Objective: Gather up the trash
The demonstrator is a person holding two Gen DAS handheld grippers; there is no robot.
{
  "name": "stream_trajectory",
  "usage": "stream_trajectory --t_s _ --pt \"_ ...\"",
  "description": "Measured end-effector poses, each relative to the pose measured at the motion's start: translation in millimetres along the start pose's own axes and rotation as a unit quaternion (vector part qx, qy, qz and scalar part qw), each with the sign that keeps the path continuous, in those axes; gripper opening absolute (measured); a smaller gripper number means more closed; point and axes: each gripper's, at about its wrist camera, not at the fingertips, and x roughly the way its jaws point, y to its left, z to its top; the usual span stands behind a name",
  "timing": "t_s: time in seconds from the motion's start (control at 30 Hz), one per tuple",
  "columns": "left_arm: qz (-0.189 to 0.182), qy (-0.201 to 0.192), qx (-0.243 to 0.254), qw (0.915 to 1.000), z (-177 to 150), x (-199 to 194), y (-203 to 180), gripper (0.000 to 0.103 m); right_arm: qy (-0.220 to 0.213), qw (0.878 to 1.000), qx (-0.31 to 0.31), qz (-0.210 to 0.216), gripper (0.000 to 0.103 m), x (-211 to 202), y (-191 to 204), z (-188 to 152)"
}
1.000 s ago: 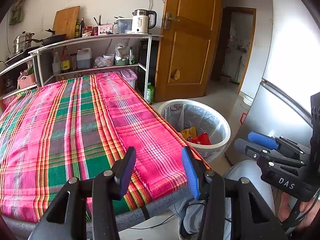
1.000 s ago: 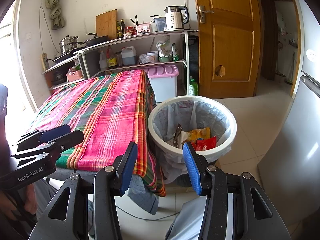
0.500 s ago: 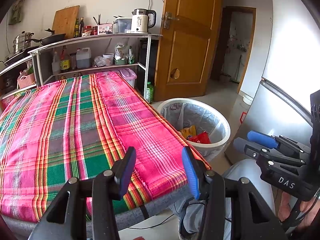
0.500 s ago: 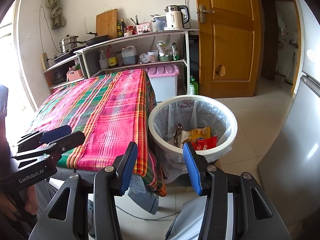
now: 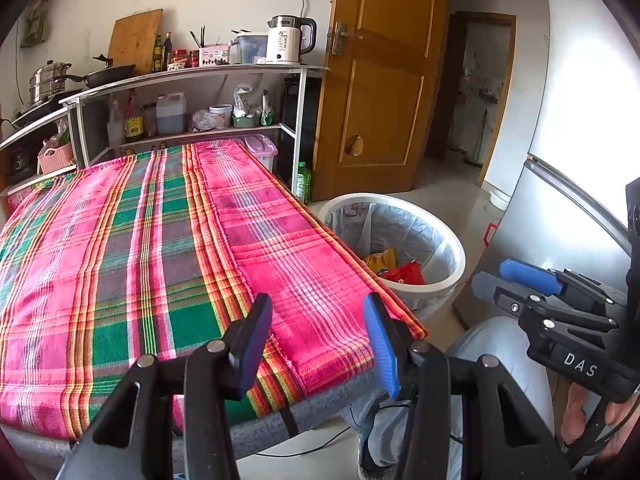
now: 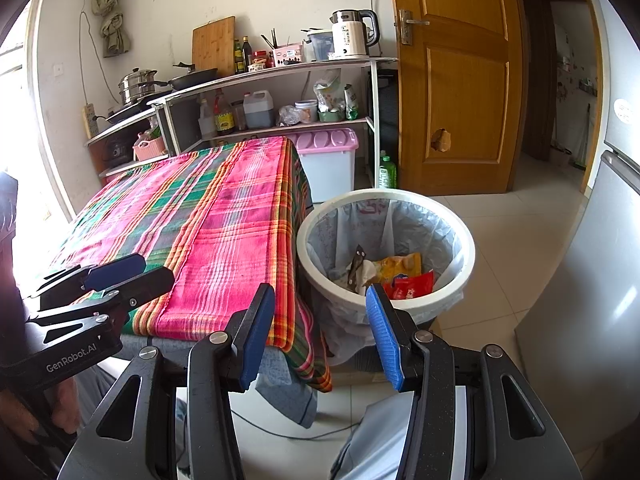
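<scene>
Change since a second ago: nothing has shifted; your hands hold both tools where they were.
Left gripper [image 5: 316,336]: jaws spread, nothing between them, hovering over the near edge of the table [image 5: 120,248].
Table: you see only the plaid cloth, no litter on it.
Right gripper [image 6: 320,332]: jaws spread, nothing held.
Bin [image 6: 460,236]: beside the table, wrappers [image 6: 400,272] already inside.
Progress: seems finished.

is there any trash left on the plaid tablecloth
No, the plaid tablecloth lies bare, and the wrappers sit in the bin.
</scene>
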Motion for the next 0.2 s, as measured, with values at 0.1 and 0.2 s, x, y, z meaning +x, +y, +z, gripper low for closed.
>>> stream_trajectory --t_s 0.1,0.2 --pt "0.000 -0.002 -0.001 1.0000 -0.9 -0.6 -0.2 0.049 0.000 1.000 0.000 0.000 0.049 0.4 -0.4 0.1" --pt "-0.001 -0.002 0.000 1.0000 -1.3 -0.4 -0.7 0.049 0.000 1.000 0.000 0.000 0.049 0.1 -0.5 0.1"
